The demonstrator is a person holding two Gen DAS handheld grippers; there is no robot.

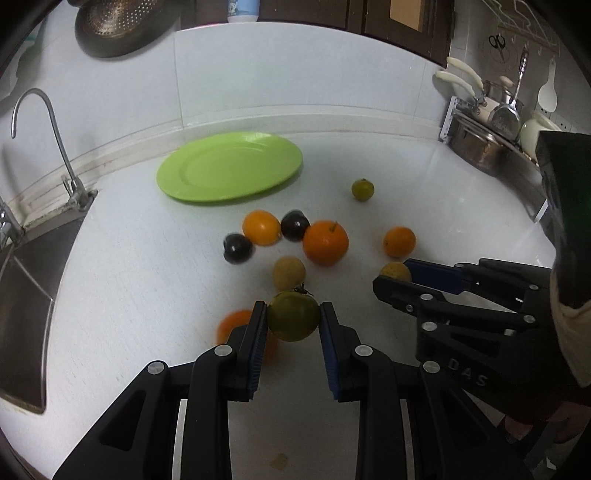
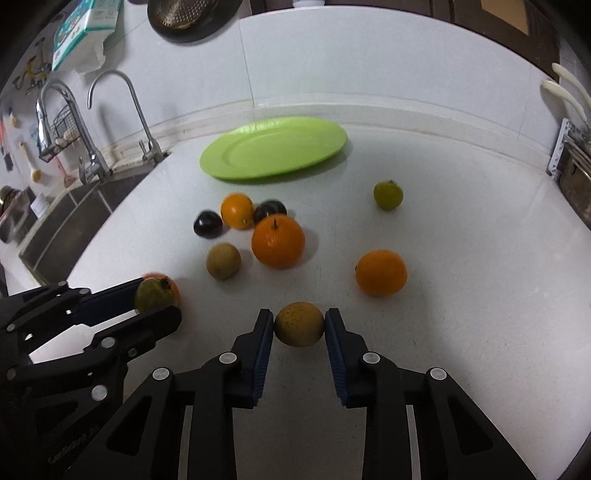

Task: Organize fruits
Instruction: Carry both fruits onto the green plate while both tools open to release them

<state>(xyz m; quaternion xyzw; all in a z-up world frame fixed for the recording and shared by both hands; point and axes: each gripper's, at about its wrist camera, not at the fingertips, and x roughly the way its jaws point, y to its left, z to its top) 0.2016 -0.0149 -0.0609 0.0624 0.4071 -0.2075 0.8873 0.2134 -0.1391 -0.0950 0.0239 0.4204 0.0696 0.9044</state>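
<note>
My left gripper (image 1: 293, 315) is shut on a green fruit (image 1: 293, 315), held a little above the counter; it also shows in the right wrist view (image 2: 149, 293). My right gripper (image 2: 299, 325) is shut on a yellow-brown fruit (image 2: 299, 324), seen also in the left wrist view (image 1: 396, 272). A green plate (image 1: 229, 166) lies bare at the back. Loose on the counter are a large orange (image 1: 325, 242), two smaller oranges (image 1: 261, 227) (image 1: 399, 242), two dark plums (image 1: 238, 248) (image 1: 294, 225), a tan fruit (image 1: 289, 272), a small green fruit (image 1: 362, 189) and a blurred orange (image 1: 232, 325) under my left fingers.
A sink (image 1: 22, 295) with a tap (image 1: 55, 140) is on the left. A dish rack with pots and utensils (image 1: 491, 129) stands at the right. A colander (image 1: 110, 26) hangs on the back wall.
</note>
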